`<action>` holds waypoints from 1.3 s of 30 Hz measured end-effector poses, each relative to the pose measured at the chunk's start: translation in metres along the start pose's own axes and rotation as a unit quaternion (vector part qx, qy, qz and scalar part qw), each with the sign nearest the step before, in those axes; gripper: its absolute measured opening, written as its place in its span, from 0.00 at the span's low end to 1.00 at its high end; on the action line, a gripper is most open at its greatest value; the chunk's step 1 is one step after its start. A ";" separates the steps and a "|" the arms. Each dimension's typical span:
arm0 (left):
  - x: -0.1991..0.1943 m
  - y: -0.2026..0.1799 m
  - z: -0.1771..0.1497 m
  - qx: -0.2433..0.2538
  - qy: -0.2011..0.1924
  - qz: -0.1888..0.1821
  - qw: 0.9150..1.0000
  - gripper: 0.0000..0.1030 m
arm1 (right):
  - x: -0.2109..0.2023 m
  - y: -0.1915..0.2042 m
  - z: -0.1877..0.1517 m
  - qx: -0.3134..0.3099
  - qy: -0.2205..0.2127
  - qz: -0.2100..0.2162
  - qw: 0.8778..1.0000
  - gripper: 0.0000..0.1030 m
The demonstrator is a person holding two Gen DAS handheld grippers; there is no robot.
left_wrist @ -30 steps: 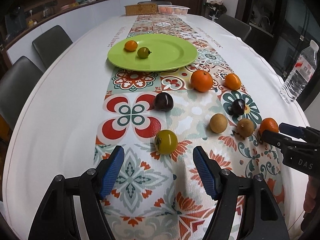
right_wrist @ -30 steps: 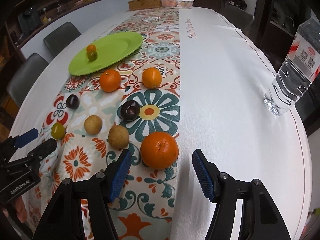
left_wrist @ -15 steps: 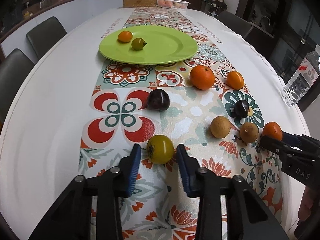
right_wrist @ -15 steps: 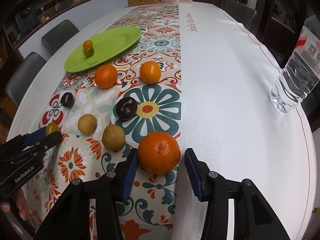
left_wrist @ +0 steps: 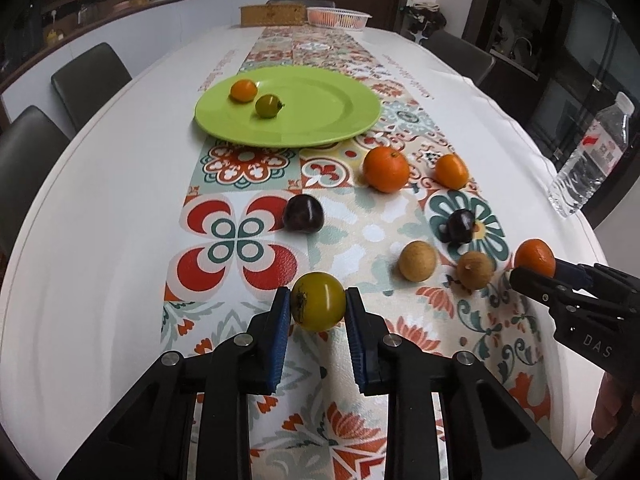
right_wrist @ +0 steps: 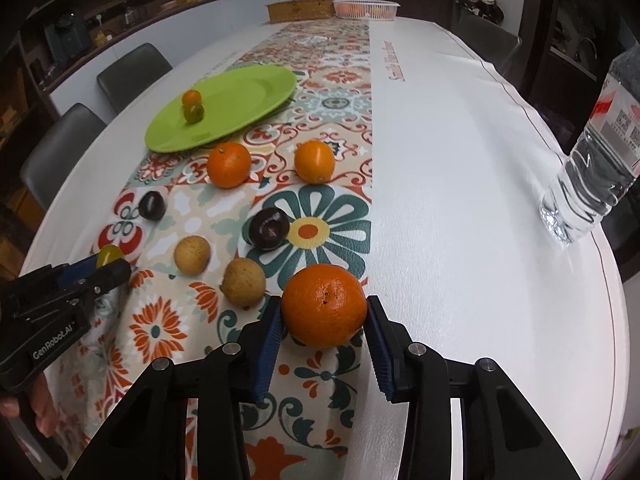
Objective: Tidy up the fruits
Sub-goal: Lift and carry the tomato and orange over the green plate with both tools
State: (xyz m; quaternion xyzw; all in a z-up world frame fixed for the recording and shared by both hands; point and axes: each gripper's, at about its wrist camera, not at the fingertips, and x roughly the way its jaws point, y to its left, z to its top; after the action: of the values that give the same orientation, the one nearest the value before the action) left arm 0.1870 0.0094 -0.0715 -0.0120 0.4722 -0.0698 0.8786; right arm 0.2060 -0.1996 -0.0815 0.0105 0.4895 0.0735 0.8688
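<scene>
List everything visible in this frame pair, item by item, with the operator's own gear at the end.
green plate: 1, lime green, on the runner mid-table
small fruits on the plate: 2, one orange, one yellow-green, left part of the plate
oranges loose on the runner: 2, orange, just in front of the plate
dark plums: 2, dark purple, on the runner
tan round fruits: 2, light brown, near the right gripper
water bottle: 1, clear, right table edge
basket: 1, white, far end of the table
left hand-held gripper: shut on a yellow-green fruit
right hand-held gripper: shut on an orange
</scene>
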 end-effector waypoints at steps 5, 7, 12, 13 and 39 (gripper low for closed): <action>-0.015 -0.004 0.001 0.004 -0.016 -0.004 1.000 0.26 | -0.013 0.001 0.002 -0.002 -0.015 0.011 1.000 0.40; -0.022 -0.006 0.001 0.004 -0.024 -0.006 1.000 0.26 | -0.018 0.002 0.002 -0.005 -0.021 0.014 1.000 0.40; -0.041 -0.010 0.004 0.009 -0.045 -0.007 0.999 0.26 | -0.033 0.006 0.004 -0.013 -0.040 0.025 0.999 0.40; -0.043 -0.009 0.005 0.009 -0.048 -0.007 0.999 0.26 | -0.037 0.008 0.005 -0.016 -0.046 0.028 0.998 0.40; -0.086 -0.014 0.053 0.047 -0.143 0.000 0.989 0.26 | -0.077 0.041 0.059 -0.068 -0.138 0.085 0.984 0.40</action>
State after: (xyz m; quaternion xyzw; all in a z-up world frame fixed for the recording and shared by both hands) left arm 0.1828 0.0050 0.0307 0.0197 0.3382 -0.0893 0.9366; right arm 0.2128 -0.1661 0.0182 0.0029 0.3560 0.1784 0.9173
